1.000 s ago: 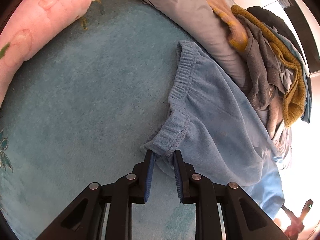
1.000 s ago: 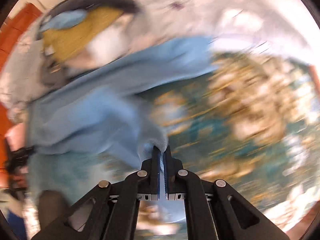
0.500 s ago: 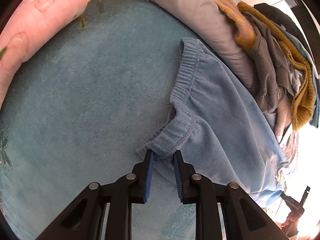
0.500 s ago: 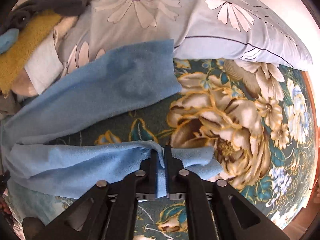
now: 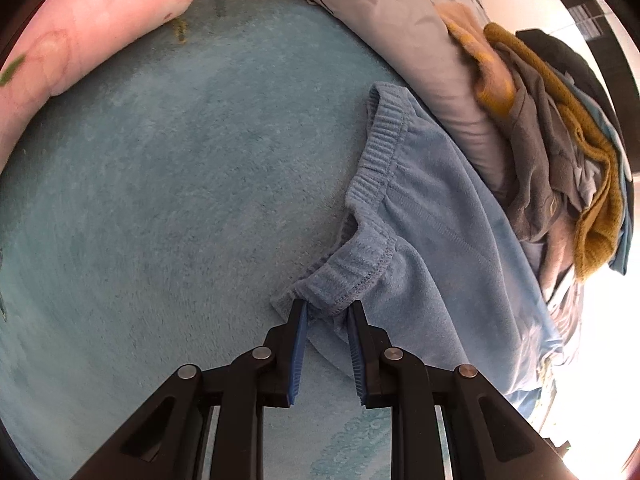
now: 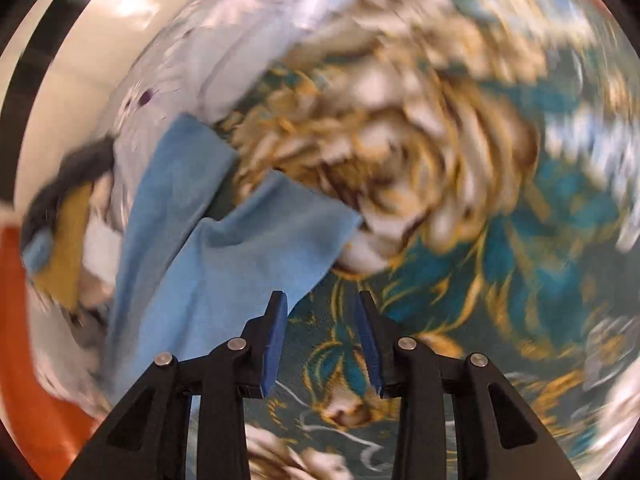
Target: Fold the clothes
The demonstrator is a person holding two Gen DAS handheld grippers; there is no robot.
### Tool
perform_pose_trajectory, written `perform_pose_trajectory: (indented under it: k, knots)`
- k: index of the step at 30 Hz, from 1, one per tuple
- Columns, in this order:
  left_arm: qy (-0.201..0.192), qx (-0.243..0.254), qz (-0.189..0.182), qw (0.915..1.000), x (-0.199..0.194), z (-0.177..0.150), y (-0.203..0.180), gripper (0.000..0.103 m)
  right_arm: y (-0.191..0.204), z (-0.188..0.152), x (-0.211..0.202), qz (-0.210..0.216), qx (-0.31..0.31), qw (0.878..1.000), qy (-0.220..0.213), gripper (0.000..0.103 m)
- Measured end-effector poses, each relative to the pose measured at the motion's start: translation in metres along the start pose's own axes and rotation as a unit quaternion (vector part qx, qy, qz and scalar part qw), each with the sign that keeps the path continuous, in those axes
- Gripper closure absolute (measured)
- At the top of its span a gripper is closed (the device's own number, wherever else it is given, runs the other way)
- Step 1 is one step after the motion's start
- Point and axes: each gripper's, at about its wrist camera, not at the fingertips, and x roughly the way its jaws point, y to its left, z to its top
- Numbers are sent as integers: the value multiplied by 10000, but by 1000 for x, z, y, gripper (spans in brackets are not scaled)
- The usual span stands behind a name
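Light blue fleece trousers (image 5: 440, 240) lie on a teal blanket (image 5: 160, 220), with the ribbed waistband (image 5: 348, 276) nearest the camera. My left gripper (image 5: 327, 308) is shut on a bunched fold of that waistband, pinched between the blue pads. In the blurred right wrist view, the trousers' leg end (image 6: 224, 256) lies flat on the floral bedspread (image 6: 460, 160). My right gripper (image 6: 322, 300) is just right of the cloth's corner. Its jaws are opening, with only the bedspread showing between them.
A pink pillow (image 5: 80, 40) lies at the upper left and a grey floral pillow (image 5: 400, 32) along the top. A pile of clothes (image 5: 560, 152) in mustard, grey and black sits right of the trousers. An orange surface (image 6: 24, 320) edges the bed on the left.
The right gripper let go of the blue cloth, its jaws parted, and it rolled and swept sideways. The left gripper kept its hold and drew the waistband slightly along the blanket.
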Motion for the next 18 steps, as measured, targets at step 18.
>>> perform_pose_trajectory:
  k: [18]
  knots:
    - [-500,-356,-821,9947,-61,0,4,96,26,-3,-35,952,467,9921,-665,101]
